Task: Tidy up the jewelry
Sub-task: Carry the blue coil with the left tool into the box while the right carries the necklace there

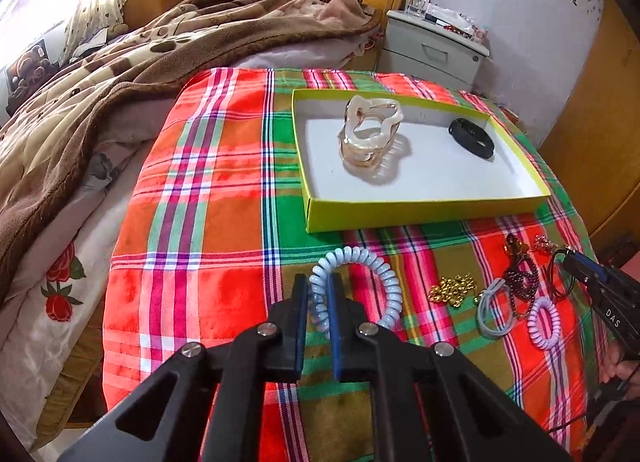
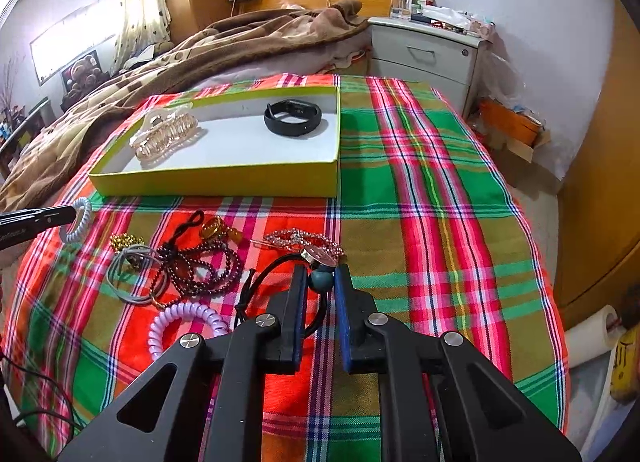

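Note:
My left gripper [image 1: 317, 282] is shut on a pale blue spiral hair tie [image 1: 384, 274], whose loop lies on the plaid cloth ahead of the fingers. My right gripper [image 2: 321, 274] is shut on the teal bead [image 2: 322, 280] of a black cord bracelet [image 2: 272, 266] with a metal disc [image 2: 318, 256]. Beyond both stands a yellow-green box [image 1: 424, 210] with a white floor. It holds a translucent hair claw [image 1: 370, 138] and a black wristband [image 1: 472, 138]. In the right wrist view the box [image 2: 216, 184] sits up left, and the left gripper [image 2: 68, 216] enters from the left edge.
Loose pieces lie between the grippers: gold beads [image 2: 126, 242], grey elastics [image 2: 132, 266], a dark bead necklace [image 2: 200, 262], a lilac spiral tie [image 2: 180, 322], a rhinestone clip [image 2: 300, 240]. A brown blanket [image 1: 120, 74] covers the bed behind. A grey nightstand [image 2: 424, 54] stands at the back right.

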Action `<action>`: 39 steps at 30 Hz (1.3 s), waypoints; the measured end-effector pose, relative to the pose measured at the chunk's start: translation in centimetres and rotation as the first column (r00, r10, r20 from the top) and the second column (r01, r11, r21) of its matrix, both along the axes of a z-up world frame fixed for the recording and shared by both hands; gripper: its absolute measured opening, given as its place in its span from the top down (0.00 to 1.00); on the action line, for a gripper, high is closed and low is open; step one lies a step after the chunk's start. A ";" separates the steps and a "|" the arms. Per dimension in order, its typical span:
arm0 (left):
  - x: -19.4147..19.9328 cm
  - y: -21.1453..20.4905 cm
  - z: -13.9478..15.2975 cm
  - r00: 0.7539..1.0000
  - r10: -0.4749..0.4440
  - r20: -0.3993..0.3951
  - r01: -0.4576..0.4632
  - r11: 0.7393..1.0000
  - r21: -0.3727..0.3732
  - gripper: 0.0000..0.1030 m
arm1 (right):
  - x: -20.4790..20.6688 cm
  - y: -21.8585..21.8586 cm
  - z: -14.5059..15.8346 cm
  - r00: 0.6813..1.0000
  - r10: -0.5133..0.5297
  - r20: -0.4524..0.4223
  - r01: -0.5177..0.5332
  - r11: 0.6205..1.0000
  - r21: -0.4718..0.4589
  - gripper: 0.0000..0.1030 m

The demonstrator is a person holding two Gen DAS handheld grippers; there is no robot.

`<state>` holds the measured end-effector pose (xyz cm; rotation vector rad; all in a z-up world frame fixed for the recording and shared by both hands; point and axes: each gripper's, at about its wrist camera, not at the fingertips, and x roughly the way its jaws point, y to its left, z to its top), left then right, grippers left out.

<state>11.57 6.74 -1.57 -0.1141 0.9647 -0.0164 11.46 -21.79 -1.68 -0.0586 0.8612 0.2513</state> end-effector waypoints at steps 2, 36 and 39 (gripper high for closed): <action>0.0 0.0 0.2 1.000 -0.004 0.004 0.004 1.000 -0.005 0.90 | -0.1 -0.1 0.3 1.000 -0.003 0.007 0.003 1.000 0.005 0.87; 7.5 -5.2 3.9 0.989 -0.125 0.078 0.131 0.988 -0.084 0.90 | 6.7 1.6 5.0 0.994 0.025 0.109 -0.039 0.991 0.129 0.87; 9.0 -5.7 3.3 0.990 -0.127 0.060 0.132 0.988 -0.083 0.90 | 8.2 1.9 4.5 0.996 0.021 0.090 -0.033 0.992 0.125 0.87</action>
